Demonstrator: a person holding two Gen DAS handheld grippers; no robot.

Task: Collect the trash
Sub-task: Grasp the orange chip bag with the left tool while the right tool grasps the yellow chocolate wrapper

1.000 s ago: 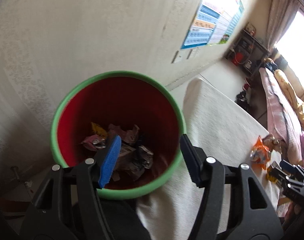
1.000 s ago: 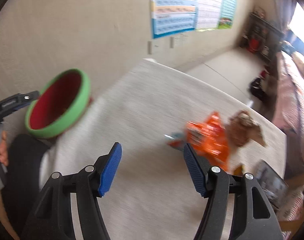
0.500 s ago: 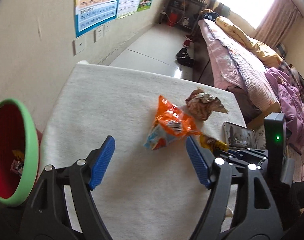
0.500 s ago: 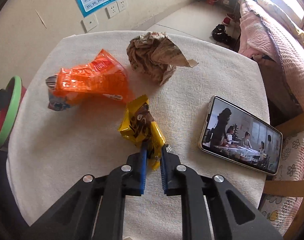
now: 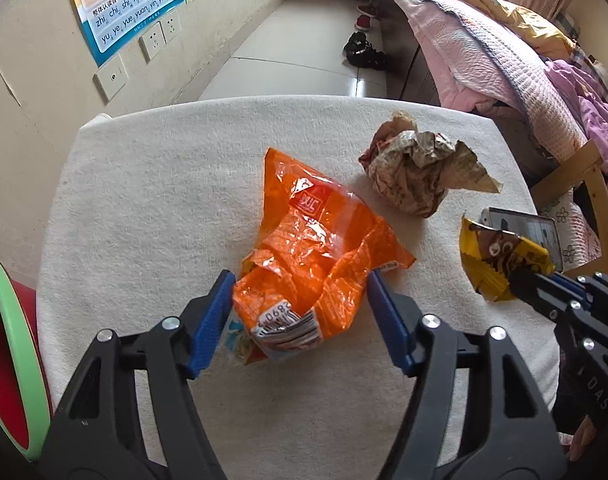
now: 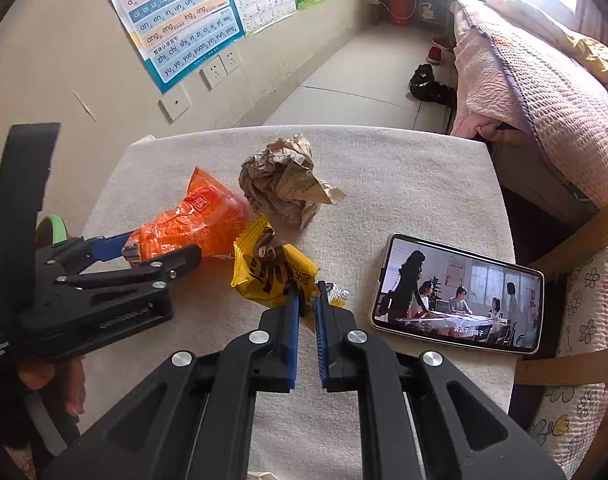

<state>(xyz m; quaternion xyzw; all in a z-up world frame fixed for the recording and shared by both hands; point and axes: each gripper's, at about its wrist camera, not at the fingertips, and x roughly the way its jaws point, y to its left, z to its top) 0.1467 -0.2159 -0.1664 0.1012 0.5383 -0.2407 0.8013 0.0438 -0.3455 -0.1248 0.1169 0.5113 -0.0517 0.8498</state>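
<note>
While your left gripper [image 5: 300, 312] straddles the crumpled orange foil snack bag [image 5: 311, 248] with its jaws closing, the blue pads stand at the bag's two flanks; whether they already press the foil cannot be told. Your right gripper [image 6: 307, 312] is clamped tight on the yellow-and-brown sweet wrapper [image 6: 270, 270], which appears lifted just clear of the white cloth-covered bench [image 6: 403, 184].

Step in hand, as judged: pick-up of two pieces at once, one per hand.

Next move calls for: finishing the left squeeze until the slippery foil is pinched firmly, then carrying both pieces leftward to the red plastic bin with green rim [image 5: 8, 344], which stands off the bench's left edge, and releasing over its mouth.

Count on the bench:
- orange snack bag: one, centre, between the left jaws.
- yellow wrapper: one, in the right jaws.
- ball of crumpled brown-and-white paper [image 5: 419, 168]: one, at the far side, untouched.
- smartphone with a video on its screen [image 6: 457, 294]: one, at the right edge; not trash, leave it.
- bin: one.
</note>
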